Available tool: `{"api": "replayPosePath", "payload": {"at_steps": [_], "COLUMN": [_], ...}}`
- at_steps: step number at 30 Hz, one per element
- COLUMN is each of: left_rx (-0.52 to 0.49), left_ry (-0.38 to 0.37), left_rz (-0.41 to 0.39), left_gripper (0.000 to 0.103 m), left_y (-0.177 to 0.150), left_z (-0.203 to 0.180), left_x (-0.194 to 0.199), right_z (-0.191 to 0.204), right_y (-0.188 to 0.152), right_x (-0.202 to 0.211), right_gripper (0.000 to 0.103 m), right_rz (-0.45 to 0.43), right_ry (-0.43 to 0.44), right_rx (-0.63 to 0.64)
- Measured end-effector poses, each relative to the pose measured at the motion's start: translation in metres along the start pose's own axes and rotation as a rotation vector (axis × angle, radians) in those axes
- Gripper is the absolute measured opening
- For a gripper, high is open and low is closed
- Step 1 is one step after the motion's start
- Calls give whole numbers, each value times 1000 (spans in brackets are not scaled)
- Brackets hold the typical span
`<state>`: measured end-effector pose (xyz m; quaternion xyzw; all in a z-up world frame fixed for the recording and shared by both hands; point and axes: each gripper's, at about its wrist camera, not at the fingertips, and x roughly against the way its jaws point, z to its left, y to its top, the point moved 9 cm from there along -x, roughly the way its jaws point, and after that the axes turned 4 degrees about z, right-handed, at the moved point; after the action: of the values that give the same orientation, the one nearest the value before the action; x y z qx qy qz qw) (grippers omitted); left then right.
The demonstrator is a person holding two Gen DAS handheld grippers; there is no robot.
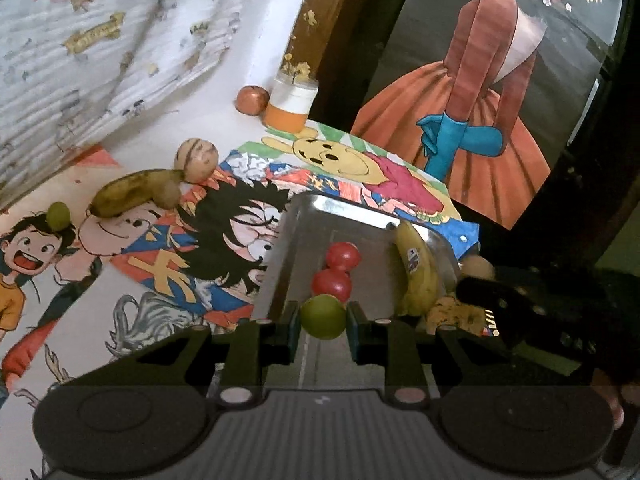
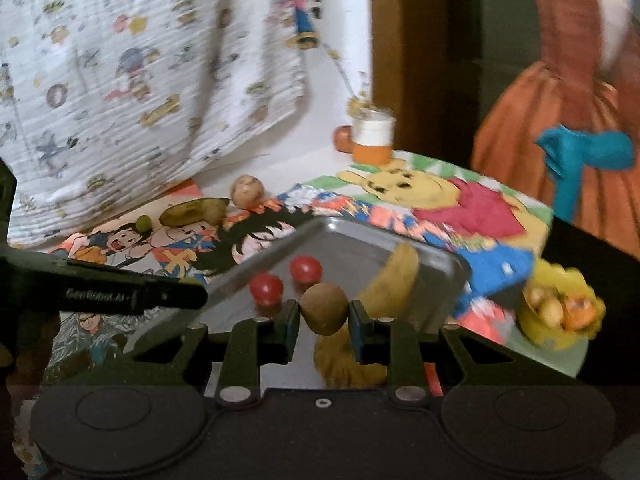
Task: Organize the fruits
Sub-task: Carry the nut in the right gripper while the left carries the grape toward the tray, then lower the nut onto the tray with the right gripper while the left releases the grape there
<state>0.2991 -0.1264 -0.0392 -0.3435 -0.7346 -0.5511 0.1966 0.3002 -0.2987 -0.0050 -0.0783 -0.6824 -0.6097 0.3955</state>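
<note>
Left jaws (image 1: 323, 317) clamping one green fruit (image 1: 323, 316), right jaws (image 2: 324, 316) one brown fruit (image 2: 324, 309).

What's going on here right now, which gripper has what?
A person is sorting fruit onto a metal tray with two handheld grippers. The left gripper is shut on a green fruit, and the right gripper is shut on a brown fruit, both over the tray's near edge. Two red fruits and a yellow banana already lie in the tray. A spotted banana and other fruit remain on the cartoon-print table cover.
</note>
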Motion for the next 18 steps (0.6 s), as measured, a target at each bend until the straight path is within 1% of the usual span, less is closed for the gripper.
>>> {"api": "replayPosePath", "payload": {"at_steps": [3,6,11,18], "left_rx": [-11,-20,-24,-25], "left_ry": [-1,-6,0,4], "left_rz": [14,27,48,53], "left_gripper": [27,27,27,27], "left_y": [-4,-9,-13,-10], "left_z": [-2,-4,-2,2], "left_x": [-3,-7,-15,-26], "right_z": [3,9,12,12], "right_y": [-18,-31,-50,-60], "right_x": [7,8,5,-3], "right_gripper": [29,29,29,29], "right_rz": [-6,-4,-1,-13], "right_ry": [-24,-45,-77,-170], "right_rx": [-37,-68,-155,-193]}}
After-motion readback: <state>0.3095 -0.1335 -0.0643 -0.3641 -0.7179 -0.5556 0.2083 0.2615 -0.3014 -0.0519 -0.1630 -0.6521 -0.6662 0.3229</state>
